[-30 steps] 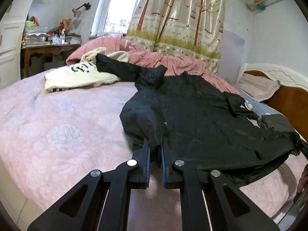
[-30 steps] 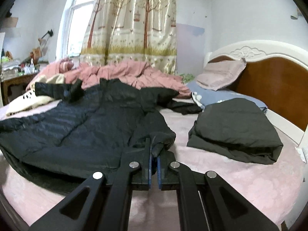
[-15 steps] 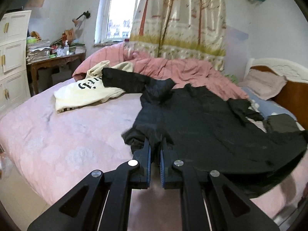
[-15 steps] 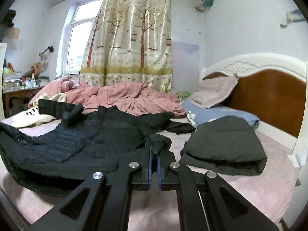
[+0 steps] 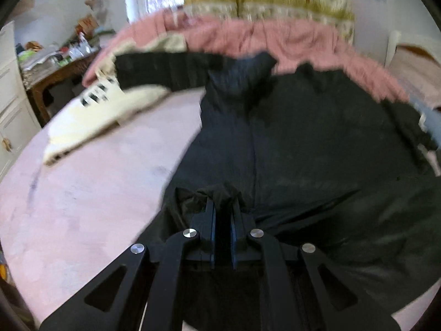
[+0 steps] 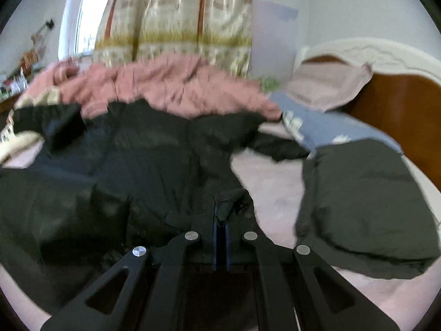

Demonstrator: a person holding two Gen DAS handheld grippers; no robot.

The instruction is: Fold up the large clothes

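Pink bed (image 5: 91, 193): left tool (image 5: 223, 207) and right tool (image 6: 221, 209), lower centre, each clamped on black coat (image 5: 303, 143) hem.

We see a crumpled pink quilt (image 6: 165, 88) heaped beneath the tree-patterned curtain (image 6: 176, 19), with a pillow (image 6: 328, 85) leaning on the wooden headboard (image 6: 399, 104). At the far side a cluttered wooden table (image 5: 55, 69) stands beside white drawers (image 5: 11, 96).
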